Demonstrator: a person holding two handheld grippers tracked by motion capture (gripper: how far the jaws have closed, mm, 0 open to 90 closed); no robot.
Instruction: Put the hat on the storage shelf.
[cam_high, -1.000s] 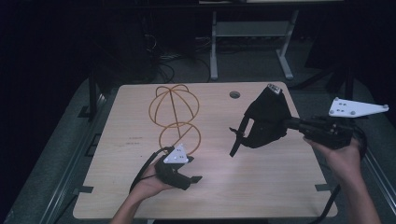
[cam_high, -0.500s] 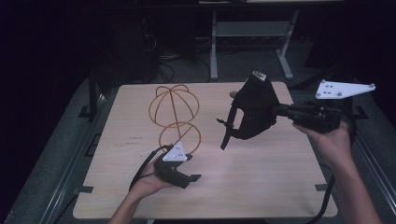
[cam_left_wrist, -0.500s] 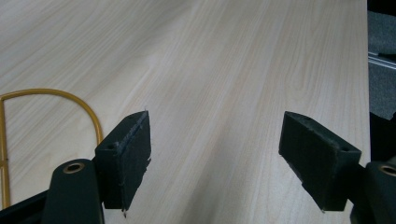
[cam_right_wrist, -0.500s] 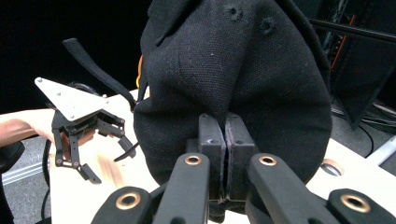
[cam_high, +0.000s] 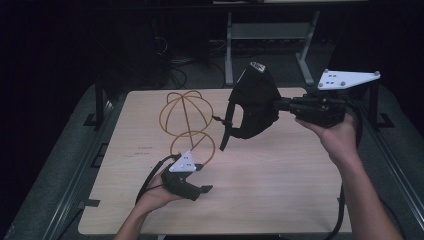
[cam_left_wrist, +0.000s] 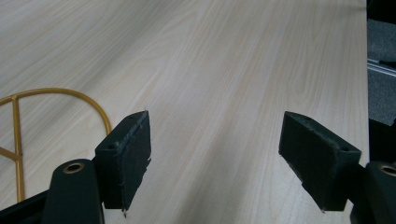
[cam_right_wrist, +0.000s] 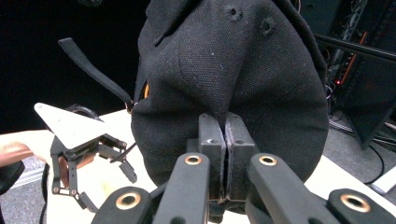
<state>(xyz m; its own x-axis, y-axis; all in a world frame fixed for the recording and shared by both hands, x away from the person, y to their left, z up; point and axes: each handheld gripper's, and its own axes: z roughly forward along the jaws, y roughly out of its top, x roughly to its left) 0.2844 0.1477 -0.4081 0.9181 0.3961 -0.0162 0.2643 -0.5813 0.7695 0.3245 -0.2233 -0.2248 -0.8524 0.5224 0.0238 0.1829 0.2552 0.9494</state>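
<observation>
At the bottom centre-left of the high view, the person's left hand (cam_high: 150, 197) rests low on the wooden table (cam_high: 280, 190) and holds the left gripper (cam_high: 202, 189), which points toward the right of the frame. In the left gripper view its two black jaws stand wide apart with only bare wood between them, and a curve of yellow wire lies at the left edge of that picture.

Just beyond that gripper, toward the upper left of the table, stands a yellow wire frame (cam_high: 186, 122) made of round hoops, a smaller loop below a larger ball-shaped cage.

Farther back, at the right of the high view, the right hand (cam_high: 336, 140) holds the right gripper (cam_high: 285, 104) up above the table, pointing left. In the right gripper view its jaws are pressed together on a fold of a black cap (cam_right_wrist: 233, 70), whose strap (cam_right_wrist: 93, 70) sticks out to the upper left. The cap (cam_high: 252, 107) hangs in the air at the upper middle, just right of the wire frame.
</observation>
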